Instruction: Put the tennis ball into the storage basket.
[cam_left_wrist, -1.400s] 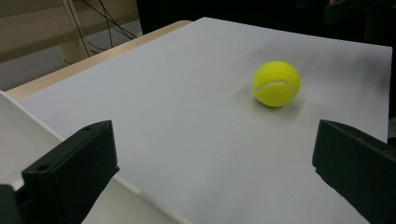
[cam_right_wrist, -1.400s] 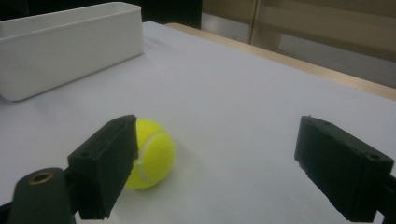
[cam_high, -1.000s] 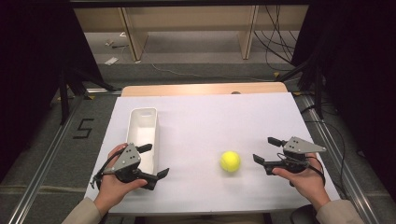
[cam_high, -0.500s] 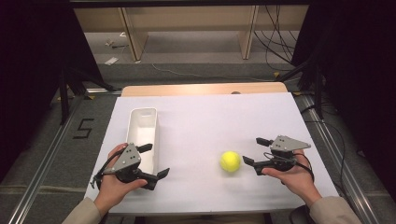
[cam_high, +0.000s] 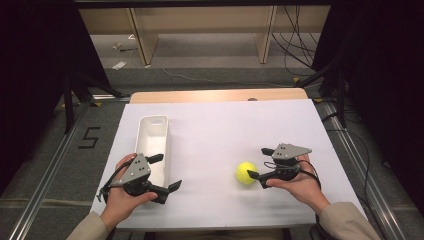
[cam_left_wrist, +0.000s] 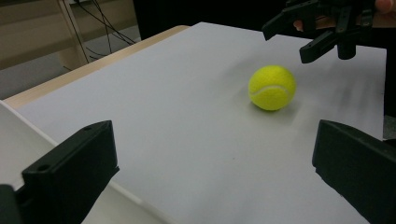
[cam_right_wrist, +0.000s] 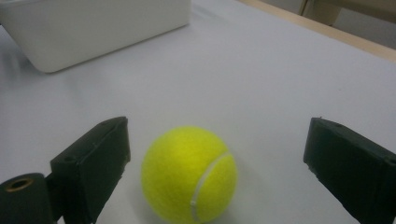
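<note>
White sheeting (cam_high: 215, 130) covered the table, with a strip of bare wood along its far edge and dark curtains closing in both sides of the frame.

Nearest the camera in the high view, two sleeved forearms came in from the bottom edge. At lower left, the left gripper (cam_high: 167, 172) sat in its hand with its jaws spread wide and nothing between them; in the left gripper view the two black jaws stood well apart over bare white sheet. Just beside it, a little farther up the frame, lay a long white tray (cam_high: 151, 131), running away from the person along the left part of the table.

At lower right, the right gripper (cam_high: 256, 162) pointed toward the centre of the frame, at a yellow tennis ball (cam_high: 246, 173). Its jaws had just been opening and stood at their widest. In the right gripper view the ball (cam_right_wrist: 189, 173) rested on the sheet between the two jaws, closer to the left one, with a clear gap on each side, so neither pad pressed on it. The left gripper view showed the ball (cam_left_wrist: 272, 87) on the sheet with the right gripper (cam_left_wrist: 299, 35) hanging just beyond it, at upper right.

Farther back, past the table's wooden edge, grey floor held loose cables at upper right, wooden furniture legs, and a mark shaped like a 5 at left.
</note>
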